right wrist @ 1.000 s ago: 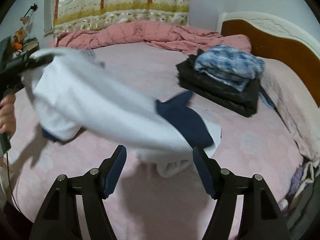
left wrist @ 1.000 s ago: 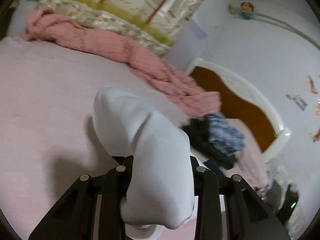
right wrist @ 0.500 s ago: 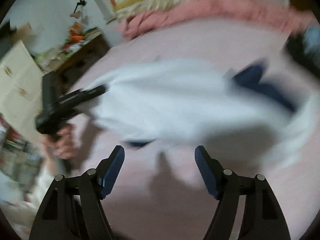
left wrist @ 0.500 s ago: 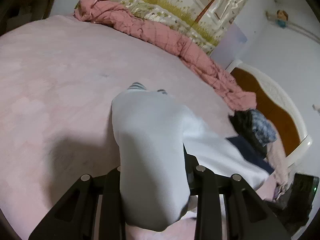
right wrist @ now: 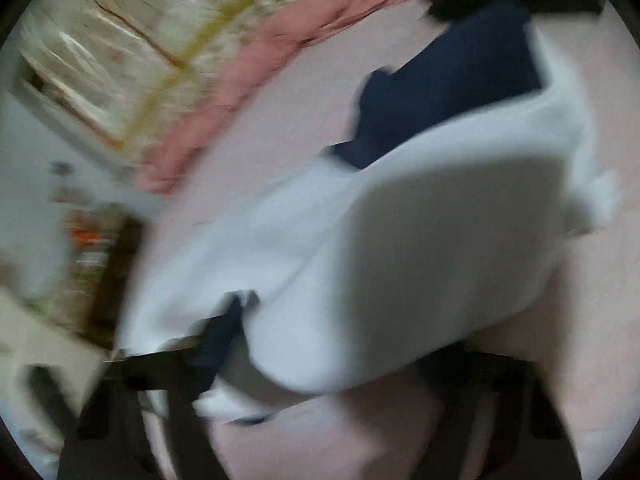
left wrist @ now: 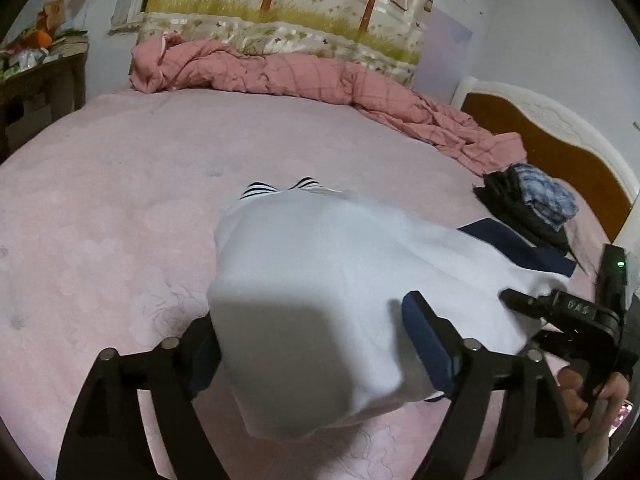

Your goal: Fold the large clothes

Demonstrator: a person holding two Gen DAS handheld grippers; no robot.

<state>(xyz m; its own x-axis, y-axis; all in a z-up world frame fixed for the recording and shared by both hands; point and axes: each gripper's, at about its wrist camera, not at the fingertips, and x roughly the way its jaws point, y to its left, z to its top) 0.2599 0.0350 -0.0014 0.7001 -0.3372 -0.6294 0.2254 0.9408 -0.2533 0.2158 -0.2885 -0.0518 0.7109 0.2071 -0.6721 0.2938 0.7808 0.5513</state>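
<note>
A white garment (left wrist: pixel 320 280) with dark navy panels and a striped collar hangs over the pink bed (left wrist: pixel 120 208). My left gripper (left wrist: pixel 312 340) has its fingers wide apart, with the white cloth draped between and over them. My right gripper (left wrist: pixel 520 300) shows at the right of the left wrist view, its tip at the garment's right edge. In the blurred right wrist view the white garment (right wrist: pixel 400 248) covers the right gripper (right wrist: pixel 320 360); its jaw state is hidden.
A crumpled pink blanket (left wrist: pixel 320 76) lies along the far edge of the bed. A stack of folded dark and blue clothes (left wrist: pixel 532 204) sits by the wooden headboard (left wrist: pixel 560 148). A cluttered side table (left wrist: pixel 40 64) stands at the left.
My left gripper has opened wider and the garment has spread over the bed. My right gripper has swung in fast against the garment's right side, blurring its view.
</note>
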